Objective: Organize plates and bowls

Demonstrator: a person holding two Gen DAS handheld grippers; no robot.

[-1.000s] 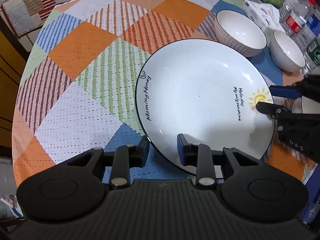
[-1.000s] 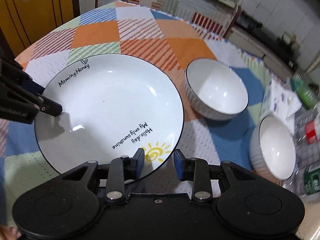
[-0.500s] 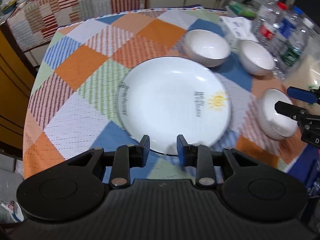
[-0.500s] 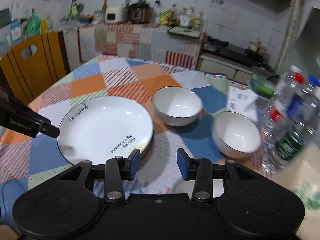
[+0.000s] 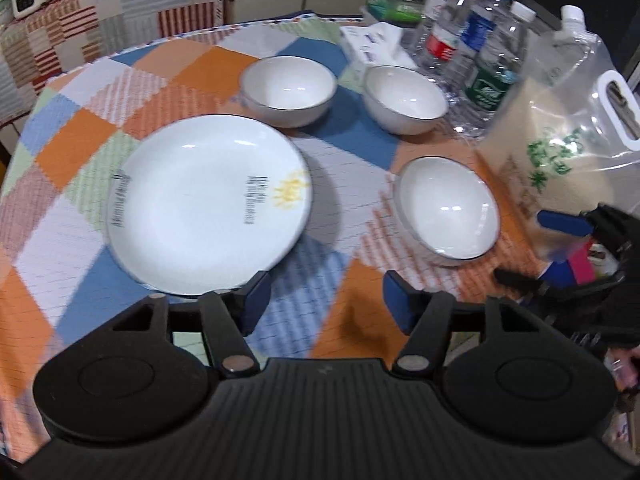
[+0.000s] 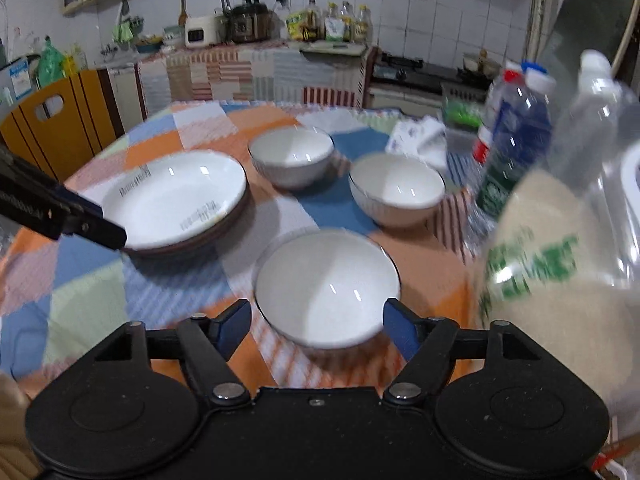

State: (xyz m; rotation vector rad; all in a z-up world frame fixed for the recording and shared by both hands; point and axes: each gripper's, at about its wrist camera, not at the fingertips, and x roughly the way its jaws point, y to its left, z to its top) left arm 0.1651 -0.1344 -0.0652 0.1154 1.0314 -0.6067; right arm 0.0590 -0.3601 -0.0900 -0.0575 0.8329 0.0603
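Note:
A white plate [image 5: 208, 204] with a sun print lies on the checked tablecloth [image 5: 320, 280], also in the right wrist view [image 6: 172, 200]. Three white bowls stand right of it: a near one [image 5: 448, 212] [image 6: 326, 286], a far left one [image 5: 288, 90] [image 6: 292, 156] and a far right one [image 5: 404, 98] [image 6: 396, 190]. My left gripper [image 5: 324, 300] is open and empty, above the table's near edge beside the plate. My right gripper [image 6: 316, 328] is open with its jaws on either side of the near bowl, apart from it; it also shows in the left wrist view [image 5: 560, 248].
Several water bottles [image 5: 472, 36] and a clear bag of grain [image 5: 560, 148] stand at the table's right side, close to the bowls. A tissue pack [image 5: 372, 44] lies at the back. A yellow chair [image 6: 52, 120] stands left of the table.
Both grippers have pulled back from the plate and opened wide. The right gripper swung right and now straddles the near bowl. The plate lies on the table.

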